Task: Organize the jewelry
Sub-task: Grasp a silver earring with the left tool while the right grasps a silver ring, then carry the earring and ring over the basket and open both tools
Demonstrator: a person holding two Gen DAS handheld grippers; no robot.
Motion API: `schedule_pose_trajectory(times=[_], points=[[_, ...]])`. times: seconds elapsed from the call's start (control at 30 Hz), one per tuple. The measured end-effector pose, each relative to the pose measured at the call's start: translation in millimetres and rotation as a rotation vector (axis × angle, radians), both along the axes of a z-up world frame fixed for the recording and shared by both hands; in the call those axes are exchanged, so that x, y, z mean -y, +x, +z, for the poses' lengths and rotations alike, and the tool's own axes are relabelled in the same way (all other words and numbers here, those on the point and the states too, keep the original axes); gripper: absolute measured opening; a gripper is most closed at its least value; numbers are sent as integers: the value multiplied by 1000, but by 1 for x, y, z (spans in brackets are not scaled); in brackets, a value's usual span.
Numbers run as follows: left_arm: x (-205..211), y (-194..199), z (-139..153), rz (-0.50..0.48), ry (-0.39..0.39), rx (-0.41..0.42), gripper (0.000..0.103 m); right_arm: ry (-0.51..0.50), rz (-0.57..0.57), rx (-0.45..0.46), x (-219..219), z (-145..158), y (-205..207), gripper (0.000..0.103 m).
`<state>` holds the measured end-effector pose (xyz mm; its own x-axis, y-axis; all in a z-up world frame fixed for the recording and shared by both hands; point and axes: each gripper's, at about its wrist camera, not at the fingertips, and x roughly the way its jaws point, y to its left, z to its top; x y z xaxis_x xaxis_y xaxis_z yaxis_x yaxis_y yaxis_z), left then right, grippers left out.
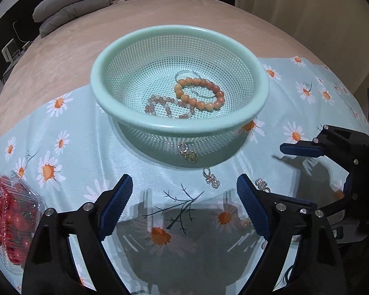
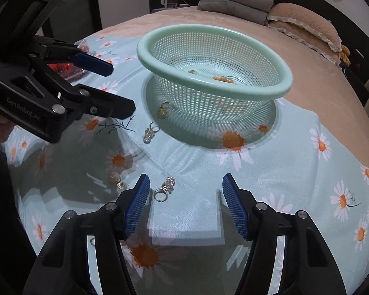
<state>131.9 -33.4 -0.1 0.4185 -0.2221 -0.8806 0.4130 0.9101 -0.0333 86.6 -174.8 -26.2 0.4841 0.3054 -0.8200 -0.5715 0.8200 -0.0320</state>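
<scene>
Mint-green plastic mesh is forming the basket (image 1: pixel 179 113) sitting at the centre of the left wrist view, on a daisy-print cloth (image 1: pixel 61 152) spread over a bed (image 1: pixel 61 56). An orange bead bracelet (image 1: pixel 201 93) and a pink bead bracelet (image 1: pixel 164 105) are already lying inside it. Four small earrings are waiting outside: a gold earring (image 2: pixel 162 110) touching the basket's foot, a crystal earring (image 2: pixel 150 132) just beside it, a pearl earring (image 2: pixel 118 180) at lower left of the right wrist view, and a ringed crystal earring (image 2: pixel 165 188) low in the middle.

Both claws are standing released and grasping nothing. The left claw (image 1: pixel 184 201) is hanging over bare cloth at the bottom of its frame, with the crystal earring just above its gap. The right claw (image 2: pixel 185 204) is framing the ringed crystal earring, which is lying close against the left pad rather than centred.

Risks, as I judge them: that off-centre earring is likely to be nudged aside or pinched by its thin ring and slip out. Soft cloth over bedding is giving way under pressure, so pads may be bunching fabric with the piece. The two claws are working near each other and could be colliding. A light earring may also be catching in the mesh holes or bouncing off the rim.
</scene>
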Motion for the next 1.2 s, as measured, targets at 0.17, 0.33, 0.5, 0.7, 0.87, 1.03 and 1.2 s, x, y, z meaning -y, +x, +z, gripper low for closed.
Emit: schedule_pose_trajectory(times=[0.17,0.33,0.5,0.7,0.87,1.03,1.2], points=[[15,-1,-18,-46,59,-25,71,-17,9,-37,-4,-8,2,46],[17,2,-26,-35,44,-43,59,-10,30,-86,-8,-13,1,22],[27,3,-38,-55,76,-34,53,-34,50,-94,-15,-16,-3,12],[27,6,-38,-59,38,-37,13,-29,58,-102,-17,-14,-3,12],[30,3,-37,-94,47,-29,11,-28,65,-108,-17,-13,5,12],[29,0,-34,-117,50,-43,11,-19,62,-110,-11,-9,5,12],[22,-1,-19,-112,29,-25,11,27,40,-86,2,5,5,12]])
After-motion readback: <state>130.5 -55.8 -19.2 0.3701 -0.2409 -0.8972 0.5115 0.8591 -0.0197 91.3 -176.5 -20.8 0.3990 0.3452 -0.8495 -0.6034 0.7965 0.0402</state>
